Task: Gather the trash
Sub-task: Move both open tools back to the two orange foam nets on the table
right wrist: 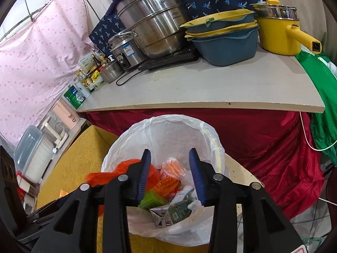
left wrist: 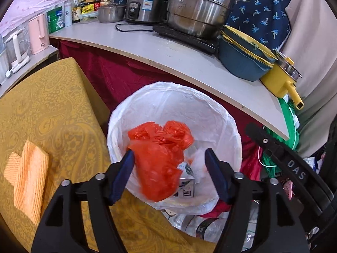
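Two grippers hung over the bin [left wrist: 231, 130], which was lined with a white bag and stood in front of the long worktop [left wrist: 189, 63], below its front edge and against the red cloth. The left gripper [left wrist: 169, 172] had its jaws wide apart, and the orange plastic bag [left wrist: 160, 154] lay between them without being pressed; its lower part was blurred, so it seemed to be falling free into the bin. The right gripper [right wrist: 170, 175] also had its jaws apart, with nothing between them, and under it the wrappers and a small folded carton [right wrist: 168, 213] already lay in the bin.

The step in hand was probably the release of the trash. To do it well, each gripper should stay above the middle of the opening, away from the rim, until the load has fully left the jaws. The orange bag was light and could cling to a pad or catch on the liner's edge, so the left jaws should remain wide. Care was also needed not to pull the thin liner off the rim when the grippers move away. On the yellow cloth [left wrist: 52, 105] beside the bin lay an orange foam net [left wrist: 27, 172], perhaps the next thing to collect.
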`<state>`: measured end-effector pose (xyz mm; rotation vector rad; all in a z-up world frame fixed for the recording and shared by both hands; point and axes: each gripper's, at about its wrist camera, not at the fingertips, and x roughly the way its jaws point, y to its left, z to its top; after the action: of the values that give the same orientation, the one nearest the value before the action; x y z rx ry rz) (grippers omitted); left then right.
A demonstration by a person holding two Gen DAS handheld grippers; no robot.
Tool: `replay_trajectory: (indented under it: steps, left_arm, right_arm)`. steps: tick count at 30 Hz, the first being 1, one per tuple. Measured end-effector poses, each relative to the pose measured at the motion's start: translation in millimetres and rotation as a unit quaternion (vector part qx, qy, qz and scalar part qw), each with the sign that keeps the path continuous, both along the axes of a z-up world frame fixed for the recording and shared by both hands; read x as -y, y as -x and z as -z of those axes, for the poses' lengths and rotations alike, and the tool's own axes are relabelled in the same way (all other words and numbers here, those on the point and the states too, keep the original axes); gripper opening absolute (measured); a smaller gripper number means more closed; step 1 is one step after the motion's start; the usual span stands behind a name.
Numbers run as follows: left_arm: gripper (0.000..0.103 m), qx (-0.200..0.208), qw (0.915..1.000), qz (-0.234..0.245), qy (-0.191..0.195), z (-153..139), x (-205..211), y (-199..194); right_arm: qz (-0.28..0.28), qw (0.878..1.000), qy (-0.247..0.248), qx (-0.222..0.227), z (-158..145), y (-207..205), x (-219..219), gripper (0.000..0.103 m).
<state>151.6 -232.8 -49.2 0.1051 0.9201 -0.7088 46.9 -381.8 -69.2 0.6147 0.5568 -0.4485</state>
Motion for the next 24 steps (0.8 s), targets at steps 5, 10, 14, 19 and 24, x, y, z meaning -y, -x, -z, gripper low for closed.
replay_trajectory:
  steps: [5,10,14,19,24]
  left_arm:
    - [0.071,0.003,0.9999,-0.016,0.006,-4.5,-14.9,-6.1]
    - [0.074,0.008,0.9991,-0.041,0.013,-14.6,-40.9,-9.8]
    - [0.079,0.015,0.9976,-0.065,0.021,-24.5,-69.9,-9.3]
    - [0.079,0.024,0.9952,-0.091,0.026,-33.6,-106.6,-7.5]
    - [0.079,0.029,0.9918,-0.121,0.027,-39.7,-144.2,-7.4]
  right_arm:
    - [-0.009,1.0,0.003,0.004,-6.6,-4.2,-7.9,0.039]
    - [-0.021,1.0,0.008,0.012,-17.9,-6.2,-25.1,0.042]
    - [-0.033,0.999,0.015,0.02,-29.3,-8.3,-42.2,0.046]
    - [-0.057,0.998,0.023,0.025,-41.0,-13.7,-70.2,0.047]
    - [-0.087,0.996,0.027,0.024,-46.1,-23.8,-104.3,0.047]
